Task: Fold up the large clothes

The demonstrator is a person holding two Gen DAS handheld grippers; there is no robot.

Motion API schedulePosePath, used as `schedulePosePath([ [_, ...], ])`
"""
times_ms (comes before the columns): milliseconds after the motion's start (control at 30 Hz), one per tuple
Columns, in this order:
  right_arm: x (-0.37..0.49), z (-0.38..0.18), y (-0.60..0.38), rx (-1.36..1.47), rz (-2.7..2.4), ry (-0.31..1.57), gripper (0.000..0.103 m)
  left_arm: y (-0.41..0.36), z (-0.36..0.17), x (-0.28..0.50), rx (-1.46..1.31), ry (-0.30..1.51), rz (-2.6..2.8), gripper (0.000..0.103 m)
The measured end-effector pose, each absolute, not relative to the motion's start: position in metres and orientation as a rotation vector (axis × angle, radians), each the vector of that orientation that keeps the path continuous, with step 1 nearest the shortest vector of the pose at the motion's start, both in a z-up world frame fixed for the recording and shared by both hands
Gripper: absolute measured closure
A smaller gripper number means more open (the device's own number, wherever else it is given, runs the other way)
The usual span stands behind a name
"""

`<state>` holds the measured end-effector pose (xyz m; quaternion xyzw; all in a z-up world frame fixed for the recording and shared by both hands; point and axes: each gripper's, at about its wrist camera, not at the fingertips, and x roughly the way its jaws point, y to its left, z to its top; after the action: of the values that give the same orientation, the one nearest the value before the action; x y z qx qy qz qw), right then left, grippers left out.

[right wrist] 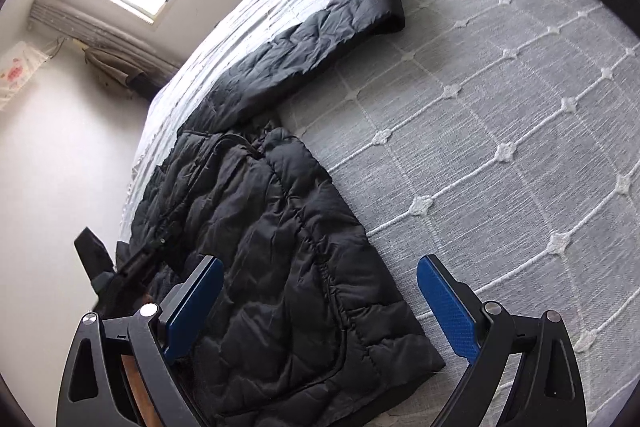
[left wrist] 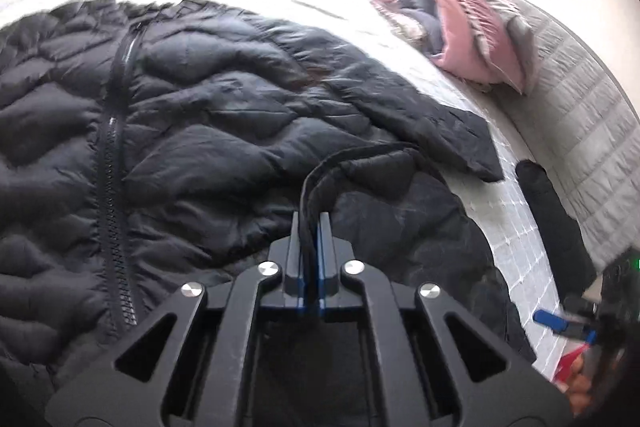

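Black puffer jacket spread flat; left tongs clenched on hem, right tongs released.

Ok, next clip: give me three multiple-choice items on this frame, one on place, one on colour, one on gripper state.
1. Where does the puffer jacket lie?
A. on the bed
B. on a chair
C. on the floor

2. What colour is the jacket?
A. red
B. black
C. white

3. How does the left gripper stand?
A. wide open
B. out of view
C. shut on the jacket's edge

Key: 1 A, quilted bedspread lies under it; 2 B, both views show it black; 3 C, a fold of black fabric is pinched between its fingers, while the right gripper stands open.
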<state>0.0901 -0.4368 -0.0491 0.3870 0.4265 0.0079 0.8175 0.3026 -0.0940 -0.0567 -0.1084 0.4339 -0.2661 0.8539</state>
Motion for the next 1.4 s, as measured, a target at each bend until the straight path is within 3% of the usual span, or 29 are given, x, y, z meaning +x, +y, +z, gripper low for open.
schedulePosePath([
  [200, 0.085, -0.054, -0.45, 0.879, -0.007, 0.91, 0.005, -0.104, -0.034, 0.248, -0.063, 0.825, -0.714, 0.099],
  [367, 0.079, -0.053, -0.456, 0.905, -0.014, 0.902, 0.005, -0.112, -0.038, 0.21, 0.266, 0.853, -0.743, 0.098],
  [500, 0.078, -0.056, -0.458, 0.912, -0.019, 0.912, 0.005, -0.102, -0.032, 0.191, 0.325, 0.808, -0.788, 0.095],
  [600, 0.076, -0.058, -0.462, 0.937, -0.02, 0.912, 0.005, -0.083, -0.006, 0.184, 0.212, 0.743, -0.895, 0.085],
  [733, 0.073, -0.053, -0.462, 0.941, -0.013, 0.893, 0.005, -0.09, 0.011, 0.187, 0.094, 0.699, -0.865, 0.048],
  [1100, 0.079, -0.05, -0.446, 0.869, -0.016, 0.906, 0.005, -0.168, -0.061, 0.218, 0.066, 1.04, -0.565, 0.05],
  [1400, 0.078, -0.049, -0.453, 0.855, -0.037, 0.899, 0.005, -0.129, -0.027, 0.2, -0.014, 0.992, -0.533, 0.05],
])
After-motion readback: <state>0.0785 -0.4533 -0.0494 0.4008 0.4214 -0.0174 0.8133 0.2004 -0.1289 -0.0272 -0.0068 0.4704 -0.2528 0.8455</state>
